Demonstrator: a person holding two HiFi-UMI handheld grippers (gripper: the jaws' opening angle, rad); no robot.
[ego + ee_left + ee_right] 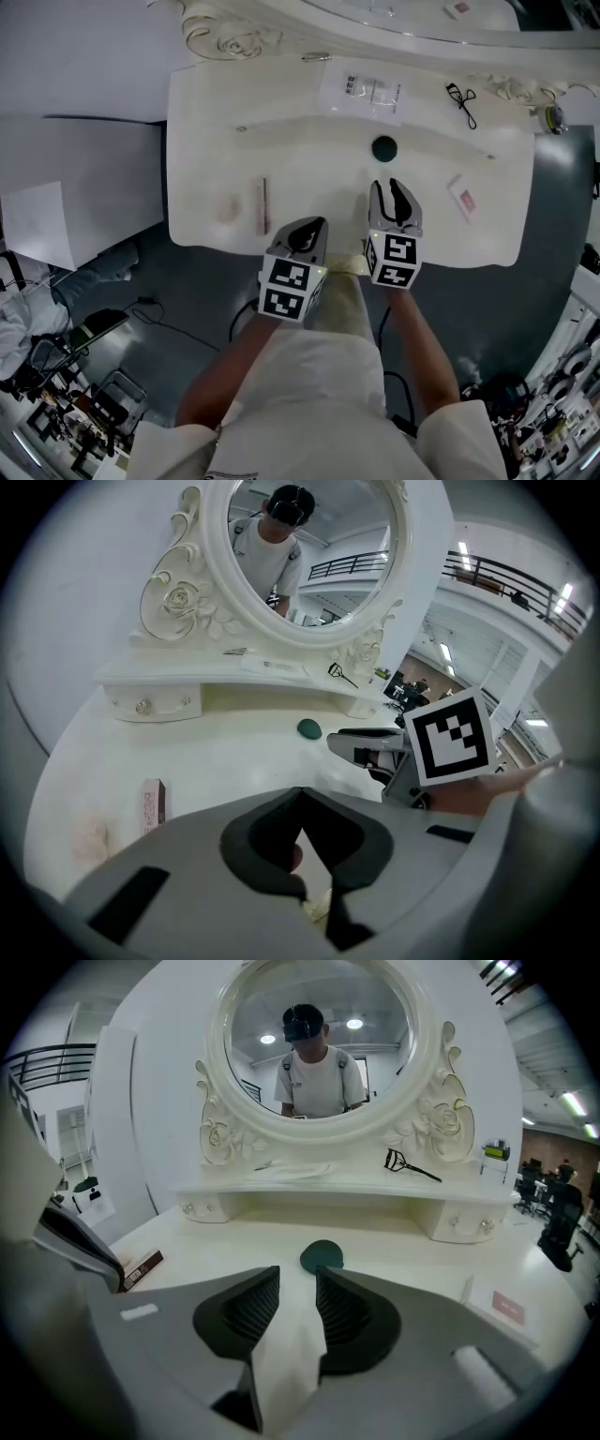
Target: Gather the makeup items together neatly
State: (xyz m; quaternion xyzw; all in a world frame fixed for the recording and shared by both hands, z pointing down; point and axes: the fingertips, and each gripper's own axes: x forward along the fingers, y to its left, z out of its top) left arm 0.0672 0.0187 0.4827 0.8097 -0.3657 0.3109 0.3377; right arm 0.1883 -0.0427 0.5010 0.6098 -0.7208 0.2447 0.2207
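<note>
On the white vanity table (pixel 309 141) a dark green round makeup item (pixel 384 147) lies just beyond my right gripper (pixel 394 185). That gripper's jaws stand apart with nothing between them, and the green item (pixel 322 1255) shows past its tips (pixel 297 1274). A long brown box (pixel 263 205) and a pale pink puff (pixel 228 208) lie at the left front. At the right front sits a small white box with a pink label (pixel 466 198). My left gripper (pixel 305 236) hovers at the table's front edge, its jaw tips (pixel 300 794) touching and holding nothing.
An eyelash curler (pixel 461 101) and a clear plastic packet (pixel 366 91) rest on the raised back shelf under the oval mirror (pixel 323 1044). Small drawers flank the shelf. Grey floor drops away at the front edge, with a cluttered area at the lower left.
</note>
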